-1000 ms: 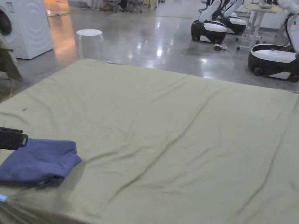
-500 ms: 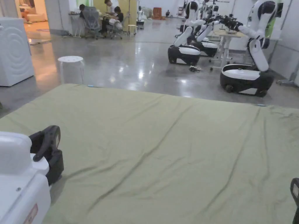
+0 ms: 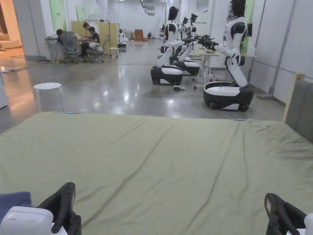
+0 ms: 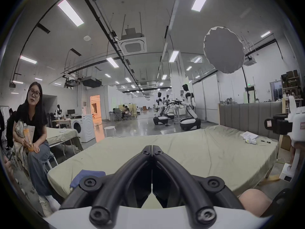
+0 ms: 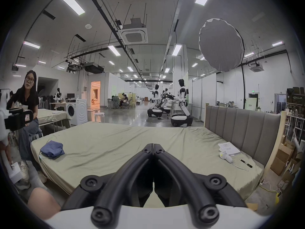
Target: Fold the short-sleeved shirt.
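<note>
- Two grippers sit low at the near edge of the bed: in the head view the left gripper point(image 3: 61, 208) shows at 7 o'clock and the right gripper point(image 3: 279, 214) at 5 o'clock, well apart.
- Each gripper's own view shows its two black jaws pressed together at the tips, with nothing between them; both hang above the green sheet point(image 3: 159, 165).
- The blue shirt point(image 5: 52, 150) lies folded into a small bundle on the sheet, near the bed's left corner, at 9 o'clock in the right gripper view and at 7 o'clock in the left gripper view, partly hidden behind the left gripper's linkage.
- Neither gripper touches the shirt.
- The sheet between the grippers and the far edge is bare but creased.
- By the grey headboard point(image 5: 244, 126), at 3 o'clock in the right gripper view, lie papers point(image 5: 228, 148), a small white device point(image 5: 225, 156) and a pen point(image 5: 245, 162).
- A seated person point(image 4: 33, 125) is just beside the bed's left edge.
- Beyond the bed stand a white stool point(image 3: 47, 95), a washing machine point(image 5: 77, 111) and several white-and-black robots point(image 3: 227, 88) on the shiny floor.
</note>
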The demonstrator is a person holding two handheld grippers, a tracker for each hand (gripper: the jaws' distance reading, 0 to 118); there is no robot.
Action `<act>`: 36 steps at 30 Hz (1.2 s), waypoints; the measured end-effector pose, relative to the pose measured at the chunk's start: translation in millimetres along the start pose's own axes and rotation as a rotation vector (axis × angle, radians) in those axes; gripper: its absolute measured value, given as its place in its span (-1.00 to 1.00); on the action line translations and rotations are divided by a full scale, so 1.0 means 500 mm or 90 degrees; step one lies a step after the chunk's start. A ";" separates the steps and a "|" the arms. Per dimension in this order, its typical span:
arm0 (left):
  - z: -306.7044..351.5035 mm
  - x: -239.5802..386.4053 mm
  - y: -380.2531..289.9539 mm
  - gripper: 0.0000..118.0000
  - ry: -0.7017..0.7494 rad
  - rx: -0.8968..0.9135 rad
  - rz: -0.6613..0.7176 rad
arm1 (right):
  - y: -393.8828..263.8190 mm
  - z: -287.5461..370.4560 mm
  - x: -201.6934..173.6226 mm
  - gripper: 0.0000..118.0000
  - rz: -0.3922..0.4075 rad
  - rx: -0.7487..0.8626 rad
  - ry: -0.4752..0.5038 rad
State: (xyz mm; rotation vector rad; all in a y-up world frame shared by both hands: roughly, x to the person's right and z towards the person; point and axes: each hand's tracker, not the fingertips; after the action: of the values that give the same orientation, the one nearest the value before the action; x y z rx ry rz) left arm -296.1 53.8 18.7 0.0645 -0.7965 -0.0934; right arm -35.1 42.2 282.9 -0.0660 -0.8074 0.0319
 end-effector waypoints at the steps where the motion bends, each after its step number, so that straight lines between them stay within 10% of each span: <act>1: -0.001 -0.001 0.002 -1.00 0.005 0.001 -0.006 | 0.001 0.002 -0.002 -1.00 0.000 0.002 0.000; 23: -0.008 -0.015 0.001 -1.00 0.034 -0.010 -0.015 | 0.008 0.011 -0.017 -0.99 0.000 0.025 -0.029; 25: -0.010 -0.018 0.000 -0.58 0.039 -0.008 -0.012 | 0.011 0.013 -0.018 -0.72 0.003 0.028 -0.030; 27: -0.015 -0.019 -0.001 0.95 0.041 -0.012 -0.005 | 0.009 0.015 -0.021 0.69 0.011 0.031 -0.038; 28: -0.022 -0.017 -0.003 0.93 0.039 -0.032 -0.001 | 0.009 0.014 -0.022 0.99 0.018 0.026 -0.040; 36: -0.016 0.001 -0.018 0.99 -0.013 -0.015 0.008 | 0.007 0.017 -0.024 1.00 0.031 0.041 -0.048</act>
State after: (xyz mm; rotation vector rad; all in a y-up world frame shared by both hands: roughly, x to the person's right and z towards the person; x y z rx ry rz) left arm -290.5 45.1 12.4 0.0359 -0.8160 -0.0917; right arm -49.4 45.4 280.0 -0.0235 -0.8789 0.1067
